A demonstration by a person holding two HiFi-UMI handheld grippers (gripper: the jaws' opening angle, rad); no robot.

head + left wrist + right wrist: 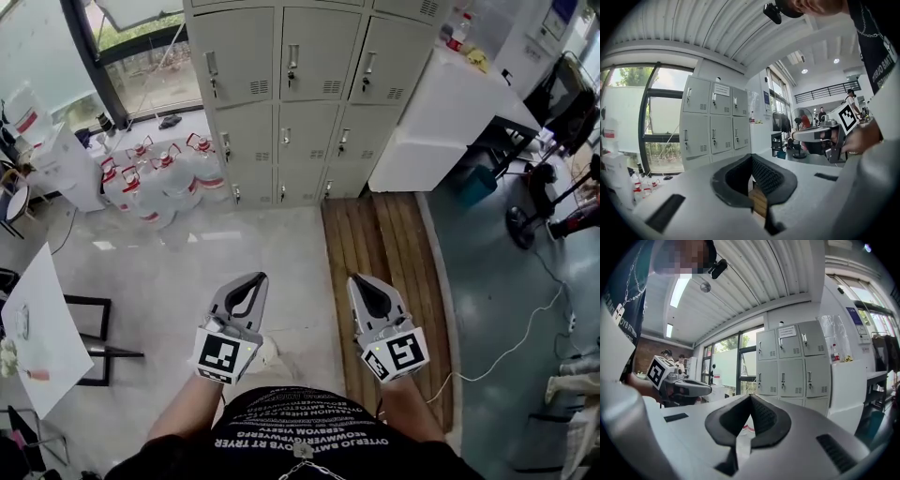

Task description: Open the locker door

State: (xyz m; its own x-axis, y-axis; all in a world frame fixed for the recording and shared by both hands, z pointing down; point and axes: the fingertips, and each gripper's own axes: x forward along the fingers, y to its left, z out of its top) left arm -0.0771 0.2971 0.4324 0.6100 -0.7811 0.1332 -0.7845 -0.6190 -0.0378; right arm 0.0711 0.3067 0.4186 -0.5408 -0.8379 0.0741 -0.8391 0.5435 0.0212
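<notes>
Head view: the left gripper (251, 281) and right gripper (362, 281) are held side by side low in front of the person, both aimed at the locker bank (291, 94). The bank stands well apart from them at the far side of the pale floor (187, 272). Both claws look pinched shut and neither carries anything. All the locker doors read as closed, each with a small latch handle (293, 66) near its edge. Water bottles (155, 178) are clustered left of the bank, a white cabinet (450, 112) butts against its right side, and a wooden pallet (384, 262) lies on the floor below that.

Left gripper view: the jaw tips meet, with only wood-coloured floor showing through the gap behind them. The locker bank (715, 122) sits up and left of the jaw line, far off. The other gripper shows at the right edge.

Right gripper view: the jaws are closed to a point and hold nothing. The lockers (794, 364) stand right of centre (their handles are small but legible here).

Judgement: this is the approach and no contact has been made. To do it well:
- Pick one door early and line one claw up on its handle.
- Part that claw before arriving.
- Come in square so the pads straddle the latch rather than skating off the flat door.
- Walk between the bottles and the pallet, since the pallet edge is a trip hazard.
- Keep the idle gripper out of the door's swing.
</notes>
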